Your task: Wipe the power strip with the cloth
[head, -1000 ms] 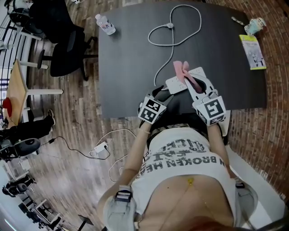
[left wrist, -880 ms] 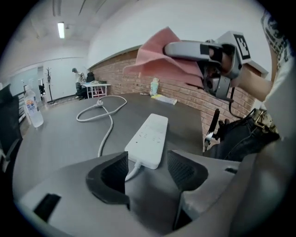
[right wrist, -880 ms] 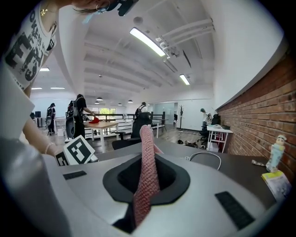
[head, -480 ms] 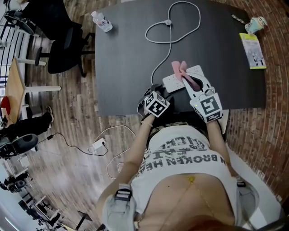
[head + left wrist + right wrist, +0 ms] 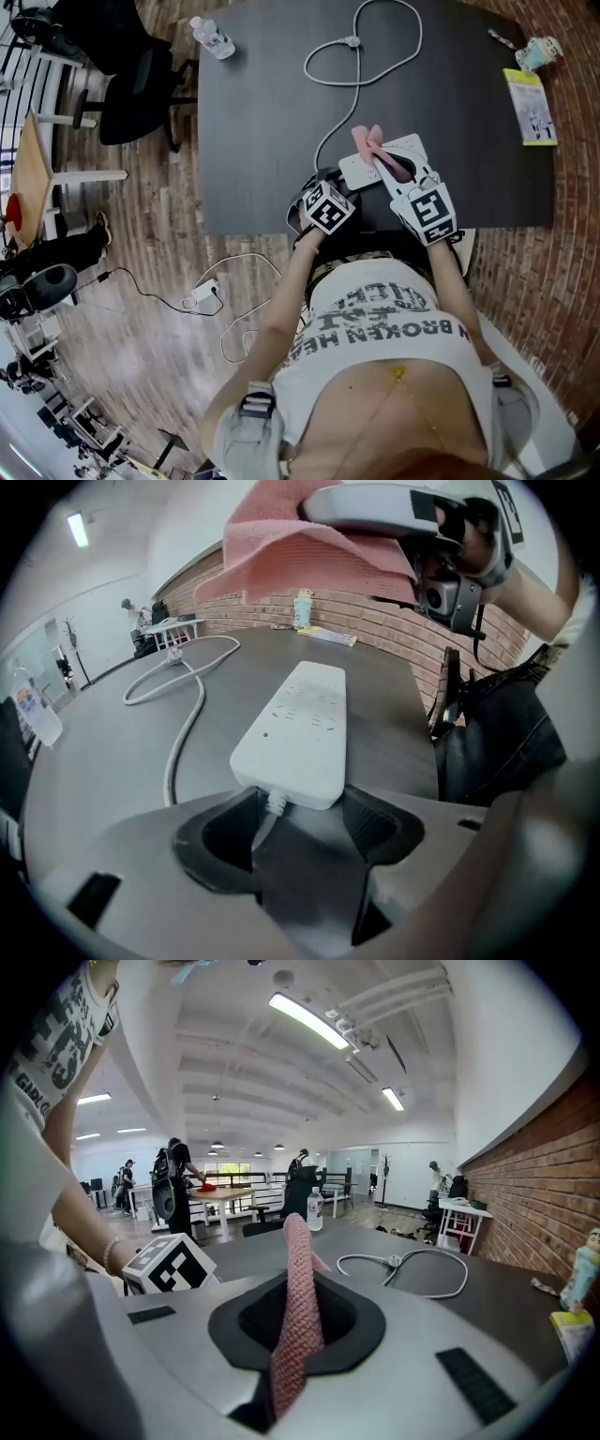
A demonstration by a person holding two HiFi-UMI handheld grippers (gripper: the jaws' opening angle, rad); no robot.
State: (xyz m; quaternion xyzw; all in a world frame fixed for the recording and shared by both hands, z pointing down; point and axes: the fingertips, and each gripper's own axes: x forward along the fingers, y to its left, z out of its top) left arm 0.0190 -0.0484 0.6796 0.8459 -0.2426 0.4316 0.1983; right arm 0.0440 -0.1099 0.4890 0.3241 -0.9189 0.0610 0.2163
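The strip [image 5: 300,724] lies flat on the dark table [image 5: 262,112] near the person's edge, and its cord [image 5: 187,714] loops away across the top. The left gripper [image 5: 302,819] has just been opening its jaws. They now stand wide apart on either side of the strip's cord end, and neither pad seems to press on it yet. The right gripper [image 5: 298,1321] is clamped on the cloth [image 5: 298,1279]. A pink fold stands up out of its jaws, and in the left gripper view the loose part hangs above the strip's far half, clear of it. The step in hand looks like steadying the strip before the first pass. To do that well, the left jaws should close squarely on the strip's two long sides just ahead of the cord, not on the cord's collar, so the body stays flat and does not twist. The right gripper would then come down until the hanging cloth lies broad on the socket face. It should draw along the strip's length with light pressure, away from the held end. A pinch this narrow could let the cloth bunch or slip, so slow, even strokes are the safer choice.
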